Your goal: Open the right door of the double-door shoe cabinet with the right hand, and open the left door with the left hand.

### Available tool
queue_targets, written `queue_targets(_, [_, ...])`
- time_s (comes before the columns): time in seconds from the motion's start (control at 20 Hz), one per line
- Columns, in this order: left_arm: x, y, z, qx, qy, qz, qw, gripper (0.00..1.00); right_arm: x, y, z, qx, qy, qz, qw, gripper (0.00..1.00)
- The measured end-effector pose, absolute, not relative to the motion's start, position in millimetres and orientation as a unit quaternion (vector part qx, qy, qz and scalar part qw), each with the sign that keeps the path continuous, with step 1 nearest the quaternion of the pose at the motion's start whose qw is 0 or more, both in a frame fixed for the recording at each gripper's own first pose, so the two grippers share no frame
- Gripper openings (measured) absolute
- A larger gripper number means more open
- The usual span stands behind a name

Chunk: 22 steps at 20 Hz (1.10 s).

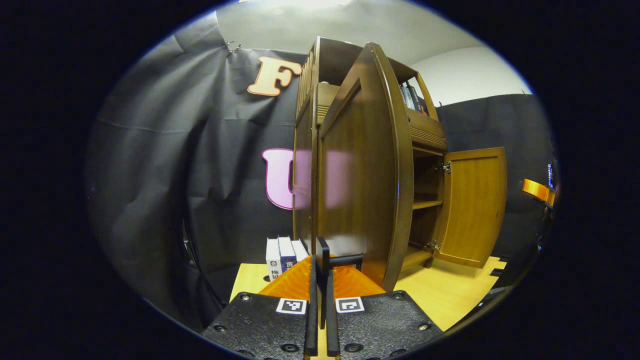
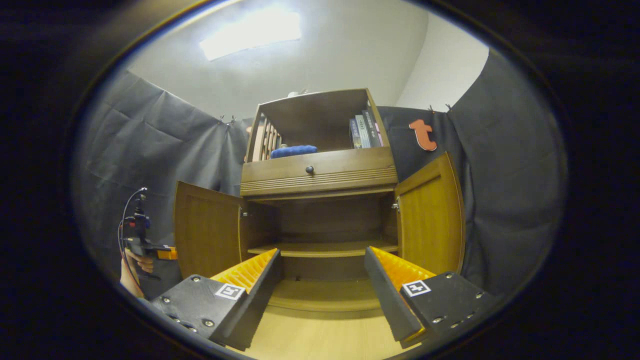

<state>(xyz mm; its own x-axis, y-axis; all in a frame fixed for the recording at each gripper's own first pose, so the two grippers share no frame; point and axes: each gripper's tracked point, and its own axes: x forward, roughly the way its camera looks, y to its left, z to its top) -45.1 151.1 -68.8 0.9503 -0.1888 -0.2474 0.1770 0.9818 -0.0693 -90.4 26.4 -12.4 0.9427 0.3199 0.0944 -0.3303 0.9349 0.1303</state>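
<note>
A: In the left gripper view, what's the left gripper (image 1: 320, 280) doing?

B: Its fingers are pressed almost together around a dark knob on the left door (image 1: 367, 165), which stands swung out from the shoe cabinet (image 1: 425, 135). The right door (image 1: 472, 205) hangs open beyond it. Small boxes (image 1: 282, 255) sit left of the cabinet.

A: And the right gripper view?

B: The right gripper (image 2: 322, 280) faces the cabinet's open middle, fingers spread wide, holding nothing. Both doors stand open. Left of the cabinet, a hand (image 2: 134, 272) holds the left gripper level at the left door's edge.
</note>
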Motion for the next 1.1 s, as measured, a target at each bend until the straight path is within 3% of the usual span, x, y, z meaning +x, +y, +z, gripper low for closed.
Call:
queue_targets(0.45, [-76.2, 157.7, -71.9, -0.012, 0.132, -0.055, 0.99, 0.24, -92.4, 35.6, -27.9, 0.066, -0.021, 0.18, 0.981, 0.94])
queue_targets(0.55, [-79.7, 155.1, -67.7, -0.011, 0.126, -0.055, 0.99, 0.24, -89.6, 33.9, -28.9, 0.069, -0.02, 0.178, 0.981, 1.0])
queue_targets(0.9, [-101.4, 159.0, -55.6, -0.019, 0.127, -0.03, 0.991, 0.33, -98.5, 22.5, -29.9, 0.072, -0.027, 0.175, 0.982, 0.94])
queue_targets(1.0, [-106.6, 154.0, -41.4, -0.02, 0.112, -0.03, 0.993, 0.37, -99.9, 17.6, -30.9, 0.07, -0.028, 0.172, 0.982, 0.94])
queue_targets(1.1, [-112.0, 149.2, -29.8, -0.021, 0.1, -0.022, 0.994, 0.52, -100.6, 12.7, -33.2, 0.069, -0.026, 0.169, 0.983, 0.94])
